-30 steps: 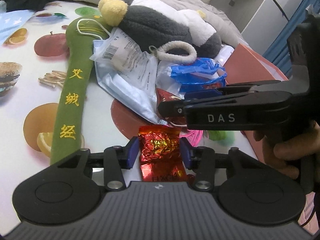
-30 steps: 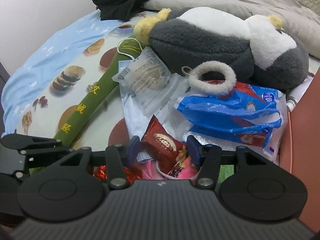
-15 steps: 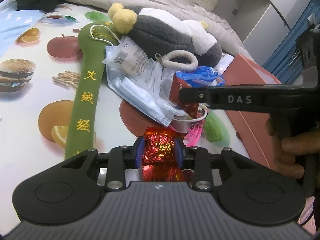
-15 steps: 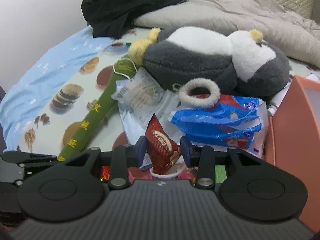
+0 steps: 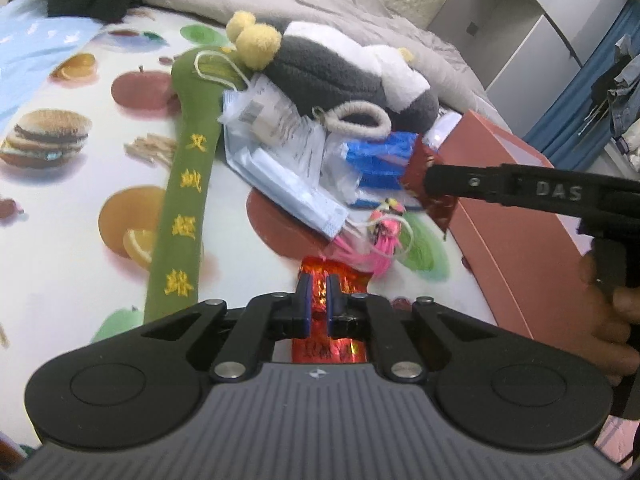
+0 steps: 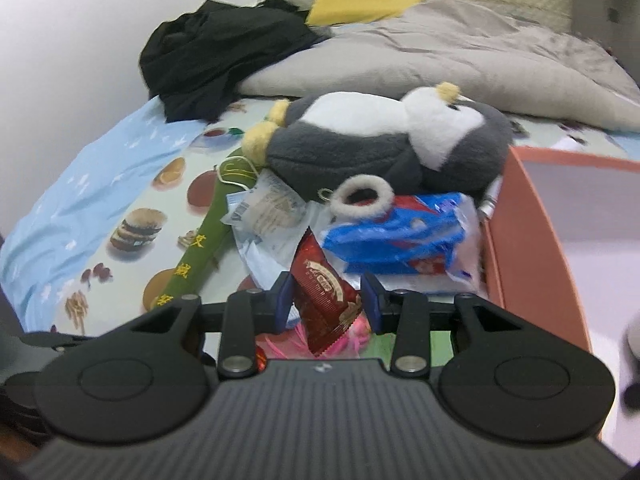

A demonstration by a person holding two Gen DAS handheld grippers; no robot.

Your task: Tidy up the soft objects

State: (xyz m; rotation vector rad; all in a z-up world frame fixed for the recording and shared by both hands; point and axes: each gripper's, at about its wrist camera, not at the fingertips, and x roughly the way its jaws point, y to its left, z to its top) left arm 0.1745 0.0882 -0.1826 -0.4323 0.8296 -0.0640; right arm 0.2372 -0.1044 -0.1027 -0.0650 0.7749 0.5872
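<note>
My left gripper (image 5: 318,300) is shut on a shiny red foil packet (image 5: 320,280) just above the fruit-print cloth. My right gripper (image 6: 326,298) is shut on a dark red snack packet (image 6: 324,292) and holds it in the air; it shows in the left wrist view (image 5: 430,188) over the edge of the orange box (image 5: 504,216). Behind lie a grey and white plush penguin (image 6: 380,144), a long green pouch with yellow characters (image 5: 188,200), a blue packet (image 6: 400,236), clear plastic bags (image 5: 280,152) and a pink tasselled item (image 5: 380,236).
The orange box (image 6: 520,240) stands open at the right with a pale inside. A grey duvet (image 6: 460,56) and black clothing (image 6: 216,48) lie at the back. A light blue sheet (image 6: 80,200) covers the left. White cupboards (image 5: 520,28) stand at the far right.
Both grippers have closed tighter on their packets and lifted. The right gripper has carried the dark red packet up and to the right, toward the orange box.
</note>
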